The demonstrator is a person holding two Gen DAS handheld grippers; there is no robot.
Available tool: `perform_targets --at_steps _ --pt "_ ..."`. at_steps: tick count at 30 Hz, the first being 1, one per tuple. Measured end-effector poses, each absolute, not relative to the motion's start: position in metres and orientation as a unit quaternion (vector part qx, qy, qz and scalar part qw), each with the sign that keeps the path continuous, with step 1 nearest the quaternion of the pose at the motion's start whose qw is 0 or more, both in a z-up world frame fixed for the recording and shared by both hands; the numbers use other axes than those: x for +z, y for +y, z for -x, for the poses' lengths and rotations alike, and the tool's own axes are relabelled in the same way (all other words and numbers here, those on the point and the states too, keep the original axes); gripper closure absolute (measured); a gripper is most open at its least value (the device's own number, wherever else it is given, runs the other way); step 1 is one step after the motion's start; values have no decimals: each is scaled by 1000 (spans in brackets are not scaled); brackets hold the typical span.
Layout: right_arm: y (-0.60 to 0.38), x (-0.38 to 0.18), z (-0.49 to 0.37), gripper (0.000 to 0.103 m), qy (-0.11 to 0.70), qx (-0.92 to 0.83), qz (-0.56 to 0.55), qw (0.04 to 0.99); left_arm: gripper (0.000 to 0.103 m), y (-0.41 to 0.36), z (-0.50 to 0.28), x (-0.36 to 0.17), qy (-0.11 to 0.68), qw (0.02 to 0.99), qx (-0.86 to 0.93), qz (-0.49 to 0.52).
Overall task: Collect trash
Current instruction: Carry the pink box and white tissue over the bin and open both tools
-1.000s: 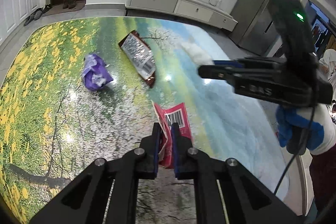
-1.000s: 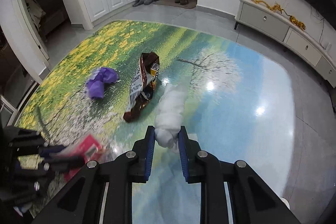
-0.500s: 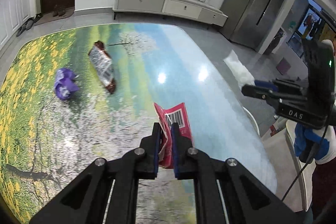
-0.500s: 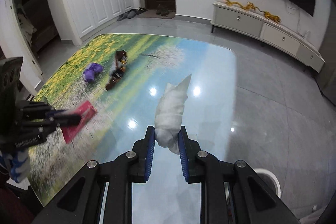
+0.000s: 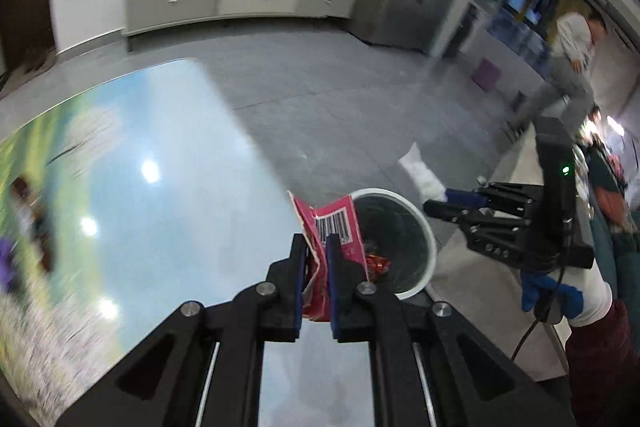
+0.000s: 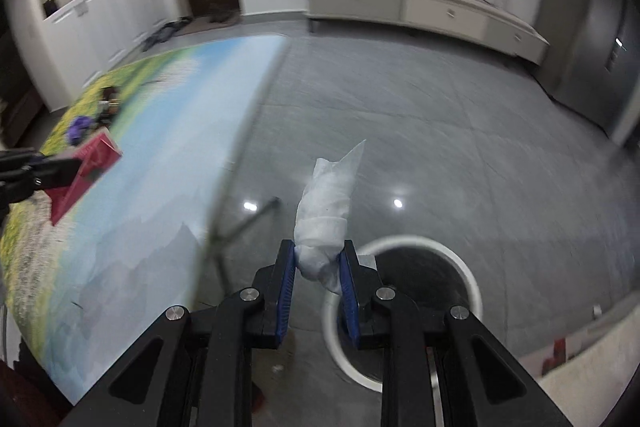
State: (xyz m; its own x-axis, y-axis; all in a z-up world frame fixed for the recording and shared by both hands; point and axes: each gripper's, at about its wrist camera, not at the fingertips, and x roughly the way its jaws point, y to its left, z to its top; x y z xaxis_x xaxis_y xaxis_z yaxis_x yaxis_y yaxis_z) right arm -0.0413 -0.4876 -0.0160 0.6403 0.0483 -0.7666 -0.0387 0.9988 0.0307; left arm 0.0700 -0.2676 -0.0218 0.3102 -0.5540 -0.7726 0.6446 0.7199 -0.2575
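Left wrist view: far left lies the glossy table [image 5: 168, 187], printed with a meadow and sky, its rounded far edge giving way to grey floor tiles; blurred at its left margin sit a purple wrapper [image 5: 6, 263] and a dark snack packet [image 5: 24, 191], not yet collected; at centre the left gripper [image 5: 318, 267] pinches a red wrapper [image 5: 336, 227] with a barcode, its jaws pressed tight on the crumpled foil; just behind it stands a white bin [image 5: 430, 247], open-topped, with red scraps visible at the bottom; to the right the right gripper [image 5: 438, 201] clamps a white tissue wad [image 5: 420, 175], held by a hand in a blue and white glove [image 5: 560, 299]; a person walks in the doorway beyond.

Right wrist view: the red wrapper [image 6: 88, 171] shows at left above the table [image 6: 160, 187]; at centre the right gripper [image 6: 318, 269] squeezes the tissue wad [image 6: 326, 215]; the bin [image 6: 472, 279] sits just right of it, below.

Risks, as I judge them: the tissue looks to hang near the bin's rim rather than over its middle, so letting go here could drop it on the floor; light foil may cling to a pad or drift; both grippers converge on one opening and could knock together.

Room: open floor lies beyond the bin; the table edge crowds its left.
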Motion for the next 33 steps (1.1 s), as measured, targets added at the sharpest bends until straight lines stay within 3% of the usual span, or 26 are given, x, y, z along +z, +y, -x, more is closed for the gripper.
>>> perform_targets --at_steps 9,12,13,15,17,26,33 --pt "-571 -59 55 82 459 -38 -66 885 93 -399 -86 -59 503 761 -403 -72" --pt "-585 -68 57 80 463 -50 -81 881 89 -429 -94 -70 519 744 -417 -64" --pt "-590 -71 58 80 464 -54 -86 880 85 -439 -93 -74 523 738 -422 -67" --pt "-598 -77 59 73 466 -59 -96 878 55 -452 -89 -79 527 734 -424 -71" --pt "-603 -81 59 62 467 -69 -102 876 45 -456 -89 -79 525 736 -422 -63" --pt "-602 -80 63 59 462 -76 -113 876 45 -431 -86 -74 514 753 -407 -60" --pt "-586 -59 74 53 437 -65 -113 890 45 -373 -74 -42 447 816 -361 -68"
